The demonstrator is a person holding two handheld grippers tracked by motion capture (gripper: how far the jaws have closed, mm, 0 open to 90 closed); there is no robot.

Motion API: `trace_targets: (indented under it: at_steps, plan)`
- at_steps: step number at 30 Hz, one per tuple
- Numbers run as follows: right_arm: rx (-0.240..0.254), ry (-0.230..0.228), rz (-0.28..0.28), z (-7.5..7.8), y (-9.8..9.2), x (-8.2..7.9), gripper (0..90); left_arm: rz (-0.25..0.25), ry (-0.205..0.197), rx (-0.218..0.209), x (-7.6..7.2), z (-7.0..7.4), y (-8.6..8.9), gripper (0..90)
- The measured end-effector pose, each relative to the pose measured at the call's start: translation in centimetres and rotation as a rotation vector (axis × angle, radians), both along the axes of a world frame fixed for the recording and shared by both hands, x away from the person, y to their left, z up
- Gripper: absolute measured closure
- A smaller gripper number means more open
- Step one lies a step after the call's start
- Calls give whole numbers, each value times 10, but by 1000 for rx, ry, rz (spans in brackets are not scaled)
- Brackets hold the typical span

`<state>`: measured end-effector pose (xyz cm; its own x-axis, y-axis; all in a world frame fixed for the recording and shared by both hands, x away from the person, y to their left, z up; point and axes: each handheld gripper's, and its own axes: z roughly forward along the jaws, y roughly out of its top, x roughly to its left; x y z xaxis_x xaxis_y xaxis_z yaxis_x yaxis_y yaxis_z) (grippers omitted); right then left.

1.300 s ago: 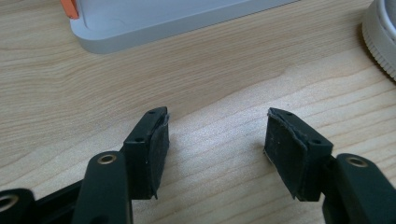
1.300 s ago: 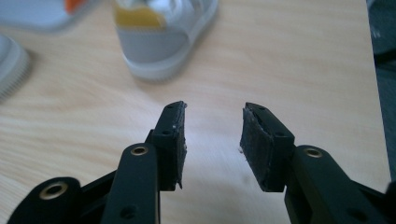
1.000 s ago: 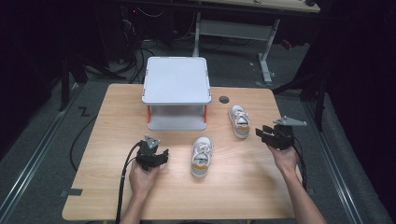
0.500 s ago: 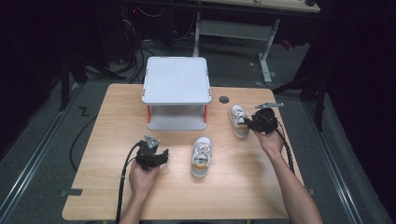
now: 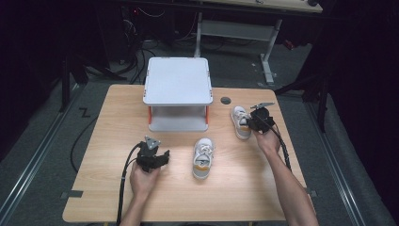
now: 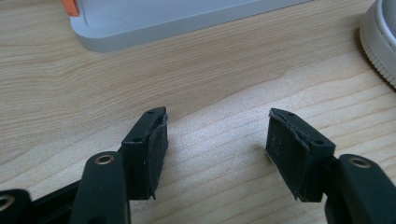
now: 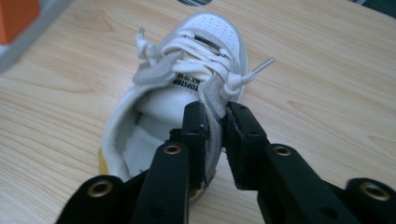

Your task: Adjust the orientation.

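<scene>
Two small white sneakers lie on the wooden table [image 5: 103,141]. One sneaker [image 5: 240,120] [image 7: 187,60] lies at the right. My right gripper [image 5: 253,122] [image 7: 215,116] has just been closing and is now shut on that shoe's side wall, one jaw inside the opening and one outside. The other sneaker [image 5: 203,157] rests at the table's middle, and its sole edge [image 6: 380,46] appears in the left gripper view. My left gripper [image 5: 162,157] [image 6: 217,135] rests low over bare wood to the left of it, open, with nothing between its pads.
A white two-level stand [image 5: 178,84] with orange posts is at the back middle; its base [image 6: 187,18] lies ahead of the left gripper. A dark round grommet [image 5: 226,100] sits in the tabletop behind the right shoe. Desk legs and cables stand beyond the table.
The right hand has come in leftward from the table's right edge to the right sneaker, and its jaws have closed on the shoe's side. The left hand has not moved.
</scene>
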<state>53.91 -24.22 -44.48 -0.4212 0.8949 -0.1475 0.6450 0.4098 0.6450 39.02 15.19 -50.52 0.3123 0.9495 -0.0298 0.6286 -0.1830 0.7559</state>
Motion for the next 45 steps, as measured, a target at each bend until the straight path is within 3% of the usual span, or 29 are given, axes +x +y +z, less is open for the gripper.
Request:
trace_targets:
  at_steps: [4, 8, 14, 24, 30, 37, 40, 45]
  plan:
    - [-48, -21, 13, 0, 3, -2, 824, 6, 1, -12, 0, 0, 1, 388]
    - [-51, -35, 7, -1, 3, -4, 839, 5, 1, -16, 0, 0, 2, 386]
    - [-30, -42, 30, 6, 2, -10, 851, 8, 2, -19, 0, 0, 2, 385]
    - [11, -65, 65, 16, 1, -35, 853, 8, 3, -22, 0, 0, 2, 381]
    - [20, -66, 88, 24, -4, -63, 852, 10, 3, -22, 0, 0, 2, 380]
    - [-12, -80, 141, 35, -2, -108, 852, 12, 3, -23, 0, 0, 2, 378]
    - [4, -69, 151, 34, 1, -122, 851, 12, 3, -23, 0, 0, 2, 377]
    - [-12, -49, 173, 26, 13, -137, 851, 12, 3, -22, 0, 0, 2, 377]
